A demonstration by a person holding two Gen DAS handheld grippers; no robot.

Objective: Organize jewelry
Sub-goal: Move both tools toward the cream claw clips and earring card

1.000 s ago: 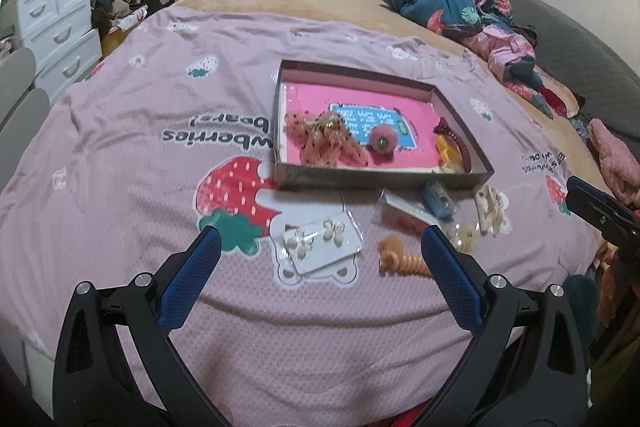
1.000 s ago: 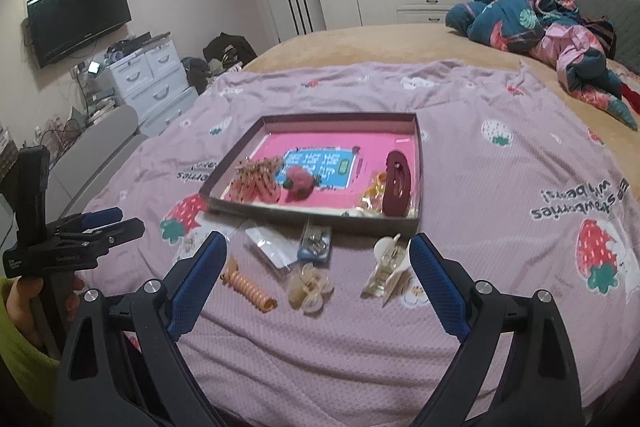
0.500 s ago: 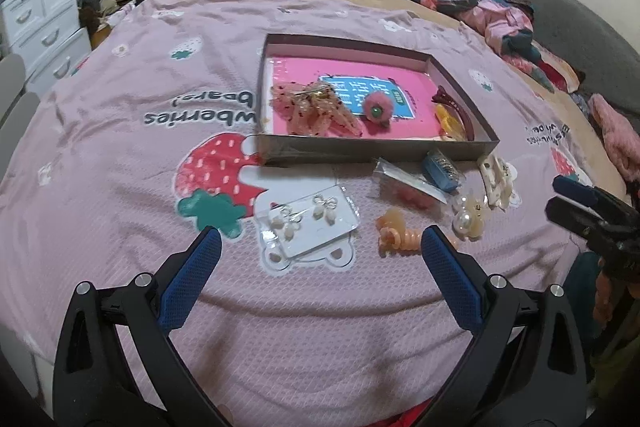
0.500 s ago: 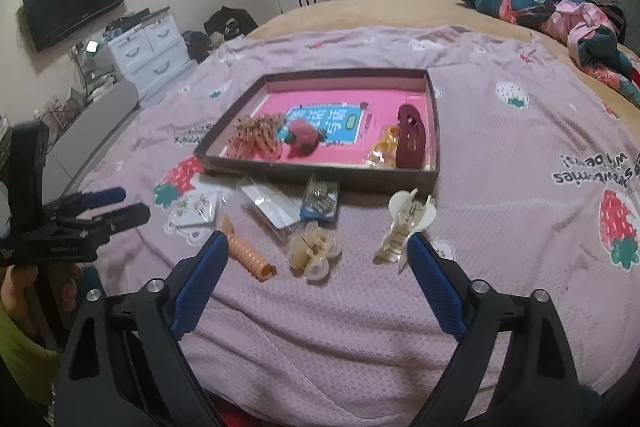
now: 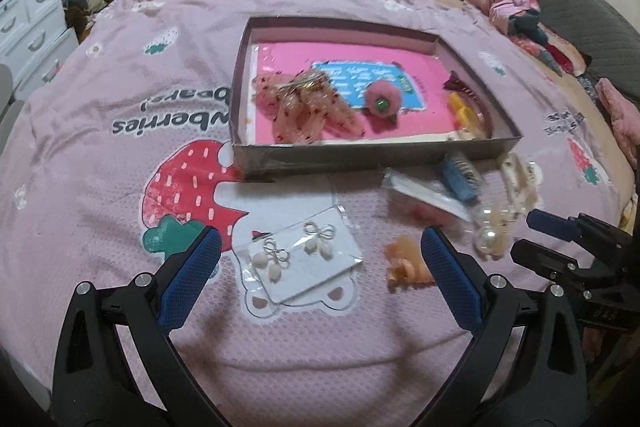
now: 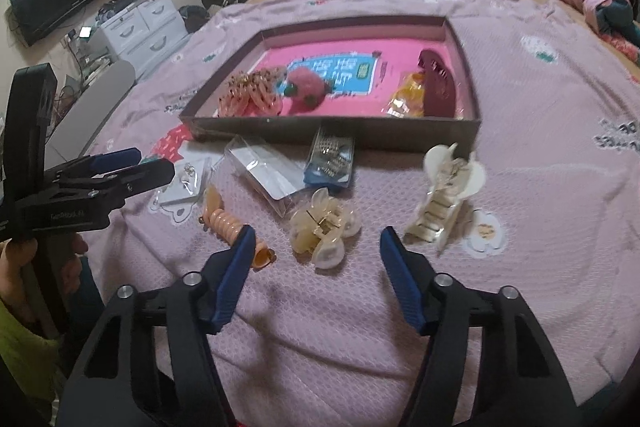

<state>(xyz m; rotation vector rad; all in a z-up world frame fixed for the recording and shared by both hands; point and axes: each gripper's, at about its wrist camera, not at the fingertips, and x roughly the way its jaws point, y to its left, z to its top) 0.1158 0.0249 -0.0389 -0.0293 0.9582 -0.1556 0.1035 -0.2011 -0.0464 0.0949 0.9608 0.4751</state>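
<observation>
From the left wrist, the bedspread (image 5: 120,187) shows upside-down print, "wberries" over "bears!", cut off by the box (image 5: 360,155); more print at the right edge is too small to read. The blue card (image 5: 368,85) inside the box carries white lines too fine to make out. The left gripper (image 5: 316,251) hangs with its jaws wide and empty over the earring card (image 5: 304,259), which lies on the bedspread before the box. The items right of it are blurred, and the coil (image 5: 404,263) is partly hidden by a finger. From the right wrist, the right gripper (image 6: 316,247) has its jaws closing, still apart, around the pearl clip (image 6: 324,227) without touching it. The cream claw clip (image 6: 444,199) lies just right. Faint lettering on the left gripper's body is unreadable.
</observation>
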